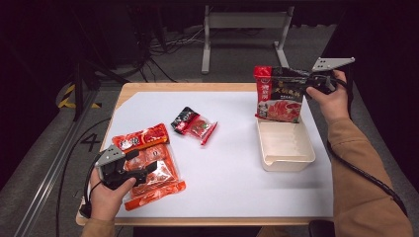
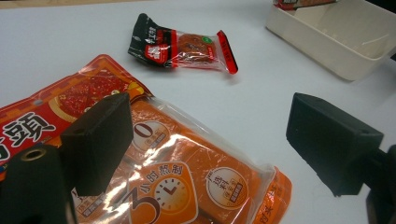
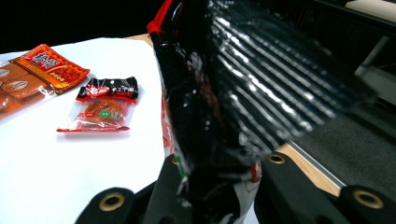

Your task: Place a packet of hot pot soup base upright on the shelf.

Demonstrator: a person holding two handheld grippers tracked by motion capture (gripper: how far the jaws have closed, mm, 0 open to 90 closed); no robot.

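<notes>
The surface [image 1: 232, 168] is a wooden-edged table covered by a white sheet. On its near left lies a large orange-and-red plastic food packet [image 1: 150, 165], flat on the sheet, and near the middle, well apart from it, lies a small black-and-red clear-windowed snack wrapper [image 1: 193, 124]. At the right stands a cream rectangular plastic tray [image 1: 285, 146], with its long side running away from the person.

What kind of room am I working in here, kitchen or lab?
Most likely a lab or recording workspace, not a kitchen: a small table covered in white sheeting, loose cables on the grey floor, hazard tape beside it, and a metal stand behind.
</notes>
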